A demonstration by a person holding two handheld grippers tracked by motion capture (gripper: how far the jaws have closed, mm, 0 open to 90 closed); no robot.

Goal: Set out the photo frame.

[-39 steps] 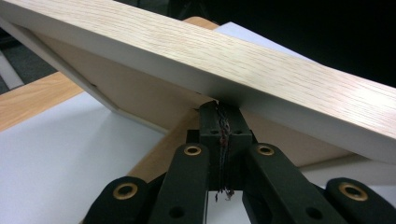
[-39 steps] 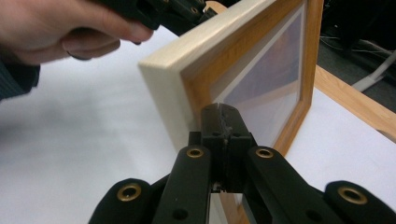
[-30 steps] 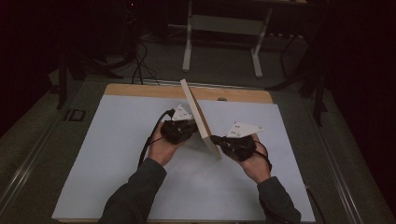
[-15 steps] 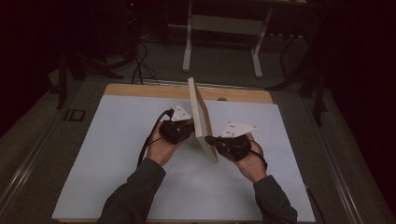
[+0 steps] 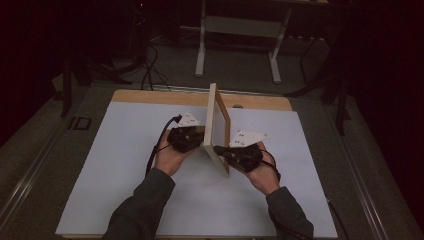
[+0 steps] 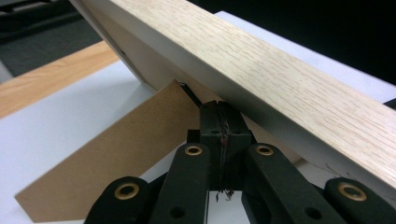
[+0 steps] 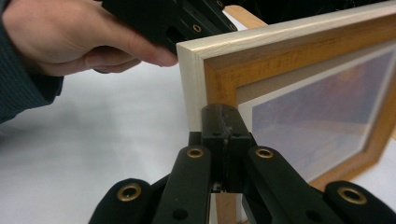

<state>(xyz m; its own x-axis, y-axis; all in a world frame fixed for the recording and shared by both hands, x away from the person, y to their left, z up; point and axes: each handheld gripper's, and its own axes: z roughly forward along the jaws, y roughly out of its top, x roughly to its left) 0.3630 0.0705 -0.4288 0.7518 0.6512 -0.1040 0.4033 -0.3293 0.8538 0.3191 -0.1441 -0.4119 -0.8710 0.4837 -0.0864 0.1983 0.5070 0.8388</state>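
A: Where is the picture frame (image 5: 218, 125)?

B: Standing on edge near the middle of the desk (image 5: 115, 165), on the white sheet, tilted a little, between the two hands.

A: And the left hand-held gripper (image 5: 192, 139)?

B: Behind the frame, jaws pressed together, tips against its back beside the brown stand flap (image 6: 116, 158). It may be pinching something thin there; the close view is too cramped to say.

A: The right hand-held gripper (image 5: 223, 150)?

B: In front of the frame, at its near lower corner, jaws together, tips touching the wooden border.
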